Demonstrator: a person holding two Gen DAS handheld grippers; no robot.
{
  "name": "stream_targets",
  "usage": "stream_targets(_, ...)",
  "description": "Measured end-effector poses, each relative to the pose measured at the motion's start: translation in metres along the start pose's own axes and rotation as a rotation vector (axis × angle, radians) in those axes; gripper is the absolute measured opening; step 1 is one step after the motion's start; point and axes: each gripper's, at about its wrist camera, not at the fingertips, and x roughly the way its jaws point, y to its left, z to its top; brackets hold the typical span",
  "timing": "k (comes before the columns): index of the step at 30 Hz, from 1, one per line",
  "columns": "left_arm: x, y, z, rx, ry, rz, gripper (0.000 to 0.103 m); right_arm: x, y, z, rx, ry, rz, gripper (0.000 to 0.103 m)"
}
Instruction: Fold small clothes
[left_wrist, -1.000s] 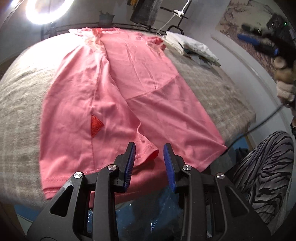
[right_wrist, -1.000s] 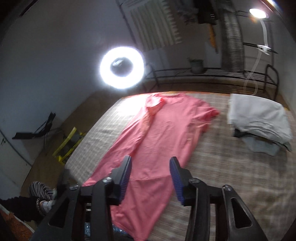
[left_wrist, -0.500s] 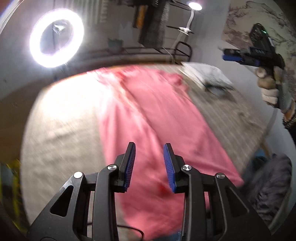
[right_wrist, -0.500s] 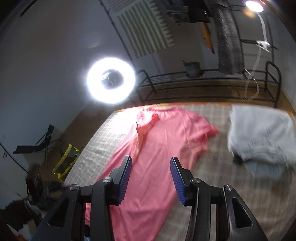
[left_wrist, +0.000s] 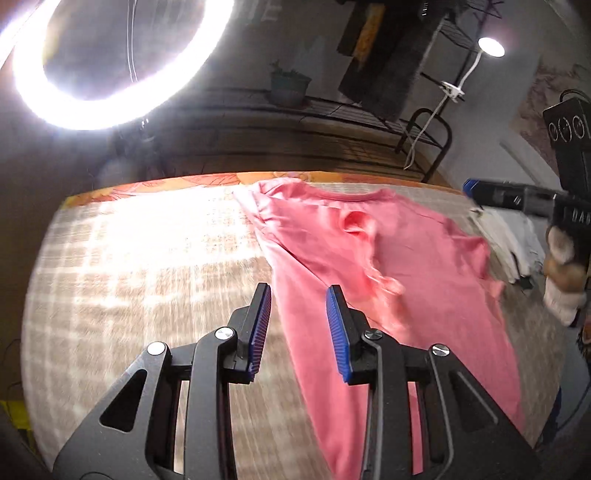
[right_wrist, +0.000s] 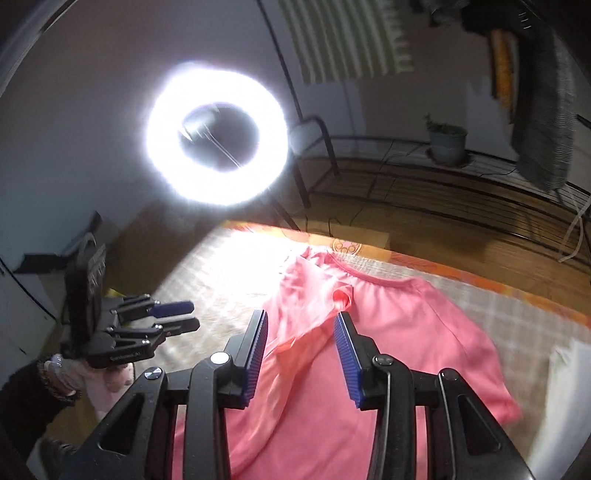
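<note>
A pink T-shirt (left_wrist: 399, 280) lies lengthwise on the checked bed cover (left_wrist: 147, 266), its left side folded inward with the sleeve turned onto the chest; it also shows in the right wrist view (right_wrist: 388, 350). My left gripper (left_wrist: 298, 328) is open and empty, held above the shirt's left folded edge. My right gripper (right_wrist: 301, 354) is open and empty above the upper part of the shirt, near the folded sleeve (right_wrist: 341, 295). The left gripper also shows in the right wrist view (right_wrist: 177, 315), out to the left of the shirt, jaws apart.
A bright ring light (right_wrist: 218, 136) stands behind the bed's far left. A pile of white and grey clothes (left_wrist: 513, 240) lies at the right of the bed. A black metal rack with a potted plant (right_wrist: 447, 142) runs along the back.
Both grippers have risen and moved from the shirt's bottom hem toward its collar end. Both stay open and empty. The shirt has not moved.
</note>
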Motion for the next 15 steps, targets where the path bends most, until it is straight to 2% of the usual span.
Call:
stream_targets(4,0.041,0.018,0.015,0.016,0.020,0.004,0.031,0.086,-0.016,0.011,0.017,0.062,-0.036,0.040)
stream_targets(8,0.067,0.029,0.024,0.014,0.017,-0.012,0.031,0.134,-0.041,0.018,0.072,0.088,-0.079,0.040)
stream_targets(12,0.078,0.026,0.026,0.030,0.010,-0.027,0.029,0.156,-0.060,0.016,0.121,0.097,-0.061,0.041)
stream_targets(15,0.079,0.017,0.027,0.073,-0.005,-0.011,0.029,0.161,-0.058,0.011,0.097,0.104,-0.036,0.038)
